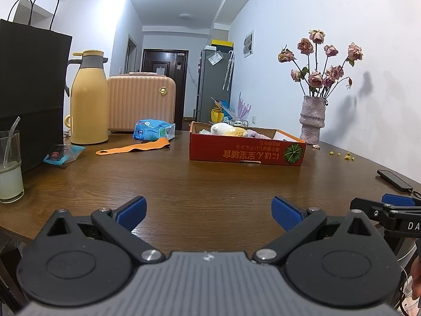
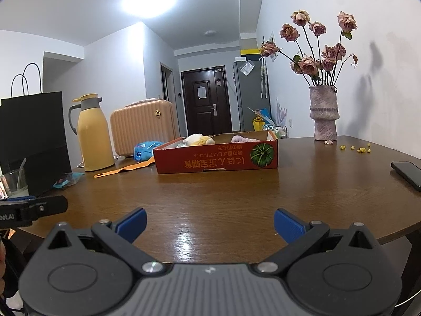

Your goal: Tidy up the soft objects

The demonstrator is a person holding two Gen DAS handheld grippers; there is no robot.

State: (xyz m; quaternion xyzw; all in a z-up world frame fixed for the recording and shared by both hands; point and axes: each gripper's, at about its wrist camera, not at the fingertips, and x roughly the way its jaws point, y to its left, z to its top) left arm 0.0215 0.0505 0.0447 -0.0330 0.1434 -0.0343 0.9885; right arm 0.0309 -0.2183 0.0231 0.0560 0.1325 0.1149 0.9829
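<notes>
Two grippers, left (image 1: 208,212) and right (image 2: 209,222), hovered wide open and empty above the table (image 2: 210,197). Soft toys (image 2: 197,140) lay in the red box (image 2: 215,159), its wall hiding their lower halves.

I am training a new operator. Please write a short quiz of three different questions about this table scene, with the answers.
1. True or false: the left gripper holds a toy.
2. Where does the plush toy lie? A) in the red box; B) on the bare table; C) in the black bag.
3. Fill in: the orange strap lies between the yellow thermos and the ____.

Key: 1 false, both the left and the right gripper are open and empty. 2 A. 3 red box.
</notes>
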